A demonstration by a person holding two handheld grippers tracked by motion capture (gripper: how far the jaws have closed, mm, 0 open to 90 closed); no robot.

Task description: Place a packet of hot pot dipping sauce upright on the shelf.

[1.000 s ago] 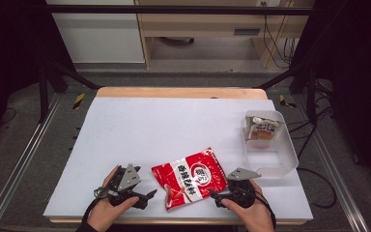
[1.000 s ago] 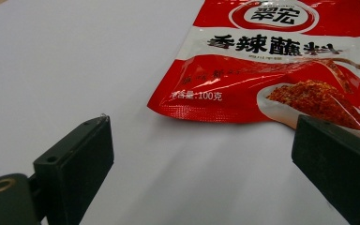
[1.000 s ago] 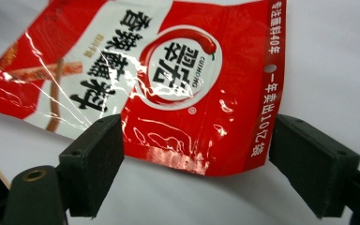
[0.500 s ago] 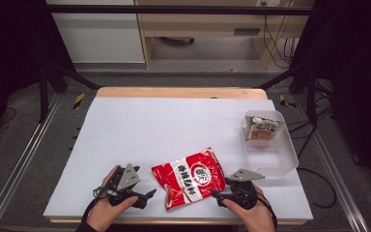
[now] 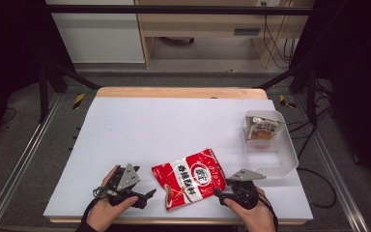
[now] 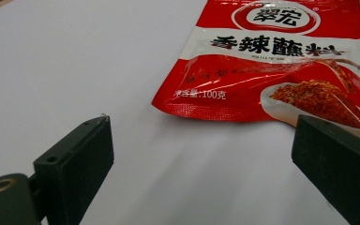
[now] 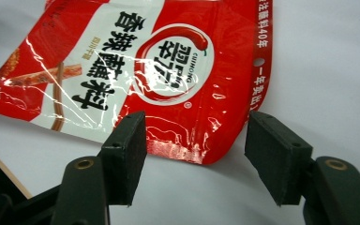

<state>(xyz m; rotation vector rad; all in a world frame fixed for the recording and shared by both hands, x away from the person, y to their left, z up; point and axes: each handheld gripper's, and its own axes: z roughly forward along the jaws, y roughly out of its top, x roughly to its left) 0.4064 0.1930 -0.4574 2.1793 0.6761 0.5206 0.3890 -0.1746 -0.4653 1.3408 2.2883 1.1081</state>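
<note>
Red and white, a glossy seasoning packet lies flat near the front edge of the white desk, as it did a second ago. Left gripper and right gripper have barely moved, both wide apart and holding nothing, flanking the packet's ends. Likely neither grasp has begun. A clear bin sits far right.

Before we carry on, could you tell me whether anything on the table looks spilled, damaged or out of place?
Nothing stands out. The red seasoning packet lies flat and sealed between the open grippers, merely askew to the table edge; the clear bin sits upright at the right.
</note>
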